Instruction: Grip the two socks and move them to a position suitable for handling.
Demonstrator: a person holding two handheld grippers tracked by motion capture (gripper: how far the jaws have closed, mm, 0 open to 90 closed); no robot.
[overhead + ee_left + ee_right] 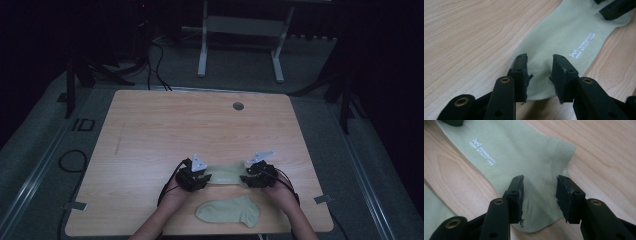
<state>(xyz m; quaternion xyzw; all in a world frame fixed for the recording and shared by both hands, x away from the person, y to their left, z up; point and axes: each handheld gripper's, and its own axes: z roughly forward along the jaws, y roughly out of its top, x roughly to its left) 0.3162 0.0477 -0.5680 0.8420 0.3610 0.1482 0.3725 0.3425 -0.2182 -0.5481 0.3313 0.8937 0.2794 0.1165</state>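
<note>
A pale green sock (227, 173) with small white lettering lies flat on the wooden table (200, 125), stretched between my two grippers. My left gripper (205, 178) stands open over one end of the sock (564, 32), jaws straddling the fabric near its rounded edge (539, 72). At the other end, by the ribbed cuff, my right gripper (246, 179) is open too, with the sock (524, 152) lying between its jaws (539, 195). Neither pair of jaws pinches the cloth. A second matching sock (230, 211) lies closer to the front edge.
A round grommet hole (238, 106) sits near the table's far edge. Behind the table stands a white frame (240, 35), with cables (155, 65) on the grey floor. The second sock's edge (431, 205) shows in the right gripper view.
</note>
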